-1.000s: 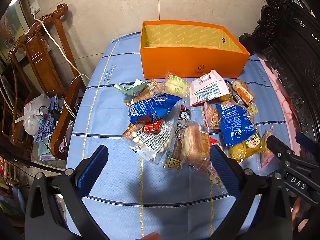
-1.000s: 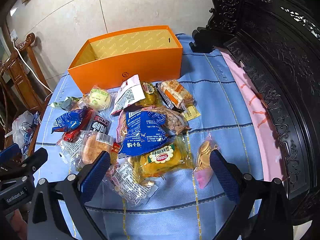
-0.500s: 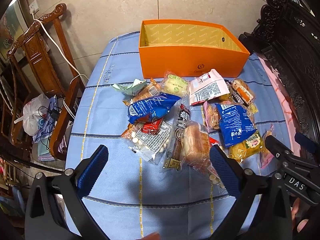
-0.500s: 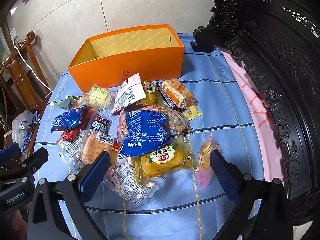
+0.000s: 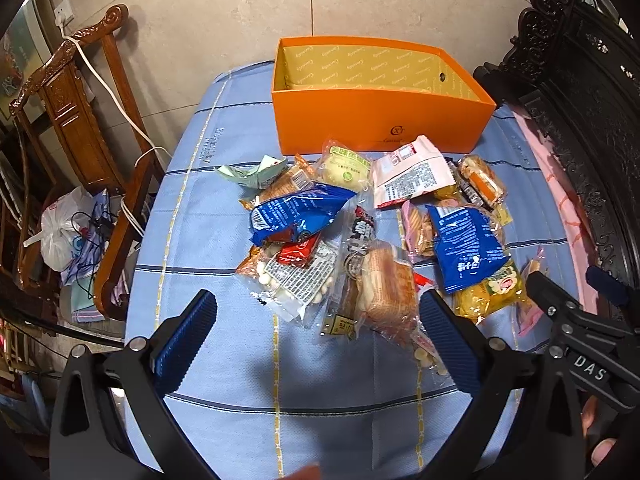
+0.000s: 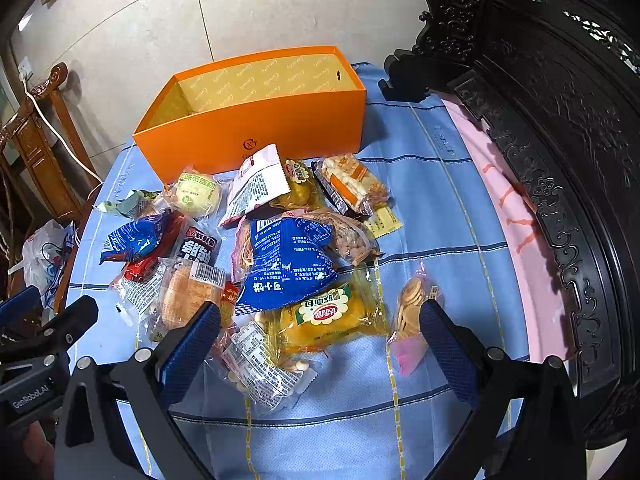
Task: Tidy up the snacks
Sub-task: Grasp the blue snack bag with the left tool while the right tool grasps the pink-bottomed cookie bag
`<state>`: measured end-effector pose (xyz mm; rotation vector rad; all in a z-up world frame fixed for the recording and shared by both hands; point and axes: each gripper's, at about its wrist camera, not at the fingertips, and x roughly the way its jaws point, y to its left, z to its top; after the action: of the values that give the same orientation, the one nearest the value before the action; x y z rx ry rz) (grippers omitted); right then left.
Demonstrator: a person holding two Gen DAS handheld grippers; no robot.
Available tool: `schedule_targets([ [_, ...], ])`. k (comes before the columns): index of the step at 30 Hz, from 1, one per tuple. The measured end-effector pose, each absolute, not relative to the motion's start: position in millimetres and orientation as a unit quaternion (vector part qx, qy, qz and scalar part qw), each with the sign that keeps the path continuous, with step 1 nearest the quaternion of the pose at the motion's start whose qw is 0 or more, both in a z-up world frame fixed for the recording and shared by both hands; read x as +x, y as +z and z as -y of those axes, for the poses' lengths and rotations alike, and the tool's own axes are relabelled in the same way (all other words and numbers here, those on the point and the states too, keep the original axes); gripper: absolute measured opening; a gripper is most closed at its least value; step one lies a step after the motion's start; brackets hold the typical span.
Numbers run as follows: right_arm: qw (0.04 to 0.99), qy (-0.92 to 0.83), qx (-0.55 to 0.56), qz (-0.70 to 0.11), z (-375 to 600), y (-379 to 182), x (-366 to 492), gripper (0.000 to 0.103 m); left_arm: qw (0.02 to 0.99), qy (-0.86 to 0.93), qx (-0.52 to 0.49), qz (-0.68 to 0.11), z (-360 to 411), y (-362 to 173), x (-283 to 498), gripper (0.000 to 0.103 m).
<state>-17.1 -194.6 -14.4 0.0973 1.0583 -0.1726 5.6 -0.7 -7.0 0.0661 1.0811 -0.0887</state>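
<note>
Hovering with both the left gripper (image 5: 318, 336) and right gripper (image 6: 320, 344) spread wide and empty over loose snacks (image 6: 288, 268) heaped before the empty orange box (image 6: 256, 120); best picking one topmost edge packet, pinching its crimped seam.

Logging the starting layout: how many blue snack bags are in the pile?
2. One blue bag lies on the pile's left side, near the green packet. The other blue bag lies right of centre, overlapping the yellow packet. More could be buried underneath.

Black tongs (image 5: 316, 334), ribbed blue pads (image 5: 184, 338)
</note>
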Motion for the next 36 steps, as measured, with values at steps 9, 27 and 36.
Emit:
schedule_targets([
  [9,0.855,-0.101,0.071,-0.503,213.2,-19.7,-18.3,0.1,0.853,-0.054,0.009,-0.518,-4.5,-10.8,7.3,0.099],
  [27,0.854,-0.108,0.054,-0.506,249.0,-49.2,-3.4,0.1,0.838,-0.051,0.033,-0.542,-0.2,-57.2,53.1,0.099],
  [36,0.846,-0.095,0.082,-0.519,266.0,-61.6,14.5,0.1,0.839,-0.069,0.046,-0.538,7.9,-79.3,87.9,0.099],
])
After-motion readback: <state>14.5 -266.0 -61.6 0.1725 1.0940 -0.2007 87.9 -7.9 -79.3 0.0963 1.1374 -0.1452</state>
